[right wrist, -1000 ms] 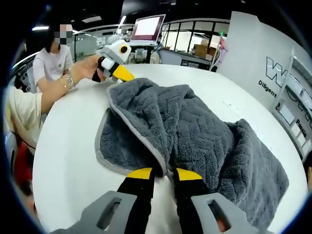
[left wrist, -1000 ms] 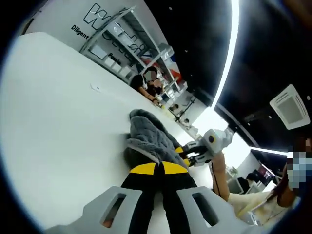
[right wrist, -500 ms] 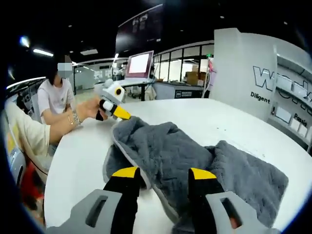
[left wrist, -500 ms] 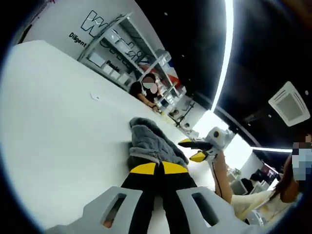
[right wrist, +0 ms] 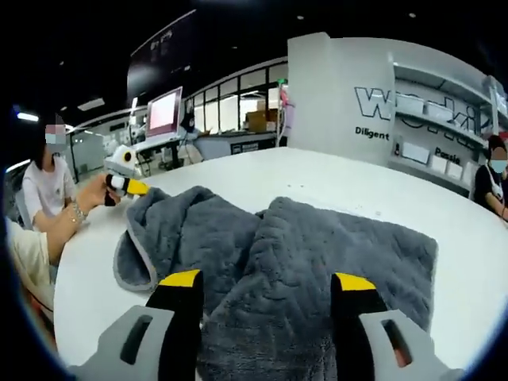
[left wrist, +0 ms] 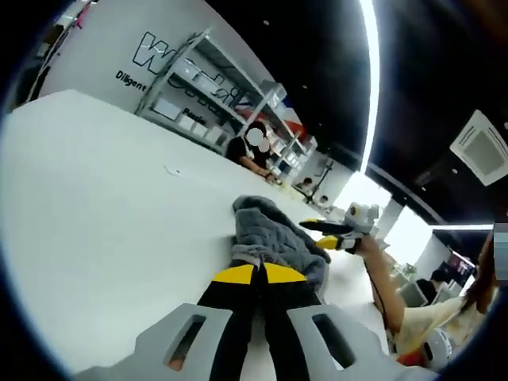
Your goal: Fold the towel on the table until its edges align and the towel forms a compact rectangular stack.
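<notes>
The left gripper view sits very low, almost on the white table point(left wrist: 95, 206). It looks along its own closed jaws at the grey towel point(left wrist: 274, 238), which is right in front of it. The picture leans to one side, so the ceiling lights run up and down.

The right gripper view sits higher and looks down over the towel point(right wrist: 317, 246) from close by, between its wide-apart jaws. It faces the far wall with big letters.

Both views share the towel, the table and the shelves.
</notes>
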Tool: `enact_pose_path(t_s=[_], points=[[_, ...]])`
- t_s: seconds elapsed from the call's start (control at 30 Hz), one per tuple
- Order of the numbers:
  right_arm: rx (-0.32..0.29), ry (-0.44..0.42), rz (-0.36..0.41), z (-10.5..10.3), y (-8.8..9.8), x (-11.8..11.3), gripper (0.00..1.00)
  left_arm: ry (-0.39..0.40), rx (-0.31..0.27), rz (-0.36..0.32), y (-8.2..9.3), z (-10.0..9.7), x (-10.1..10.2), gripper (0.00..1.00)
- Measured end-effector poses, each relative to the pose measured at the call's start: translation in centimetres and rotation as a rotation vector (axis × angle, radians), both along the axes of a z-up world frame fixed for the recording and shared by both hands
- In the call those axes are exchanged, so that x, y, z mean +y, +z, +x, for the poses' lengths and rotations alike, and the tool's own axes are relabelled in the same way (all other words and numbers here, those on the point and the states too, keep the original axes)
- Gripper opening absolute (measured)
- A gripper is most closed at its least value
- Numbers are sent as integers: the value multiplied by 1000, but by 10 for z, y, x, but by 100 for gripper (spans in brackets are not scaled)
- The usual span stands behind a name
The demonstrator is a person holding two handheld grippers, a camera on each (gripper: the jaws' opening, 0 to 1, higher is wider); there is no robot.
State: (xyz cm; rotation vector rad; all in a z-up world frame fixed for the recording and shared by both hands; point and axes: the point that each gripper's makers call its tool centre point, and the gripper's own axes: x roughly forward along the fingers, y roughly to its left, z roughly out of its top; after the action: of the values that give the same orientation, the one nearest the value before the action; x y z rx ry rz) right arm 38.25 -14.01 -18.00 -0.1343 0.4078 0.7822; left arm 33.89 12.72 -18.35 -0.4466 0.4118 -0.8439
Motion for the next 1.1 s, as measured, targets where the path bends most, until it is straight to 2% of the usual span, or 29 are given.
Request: enact_pose_path(t_s=[0.07,0.13,0.2,0.3,0.4,0.43,0.53,0.67,0.8,1.1], points=[[-2,-2,8,-1,2,-2,79,15,-9,57,-5,-4,-1,1],[-3,-9,12,0,3,-3,87,21,-13,54,0,-2,1,1],[-1,-22,7,1,3,-7,91,42,-27,71,5,1,4,1],[4,-39,-5,2,0,-12,95,90,-68,192,7,14,17,1],[11,-46,-20,2,-3,-13,98,107,-79,235,17,23,21,1],[11,-46,-25,2,-4,-13,99,105,-85,271,19,24,21,1],[13,-39,-40,-6,-5,-10,99,110,-131,422,27,26,23,1],[14,-42,-43,-10,-5,-9,99,105,-147,506,39,32,26,1],[17,-46,-54,-9,-6,-10,99,114,-180,624,53,41,37,1],[32,-50,-69,-7,-10,-12,97,170,-272,714,94,44,52,1]])
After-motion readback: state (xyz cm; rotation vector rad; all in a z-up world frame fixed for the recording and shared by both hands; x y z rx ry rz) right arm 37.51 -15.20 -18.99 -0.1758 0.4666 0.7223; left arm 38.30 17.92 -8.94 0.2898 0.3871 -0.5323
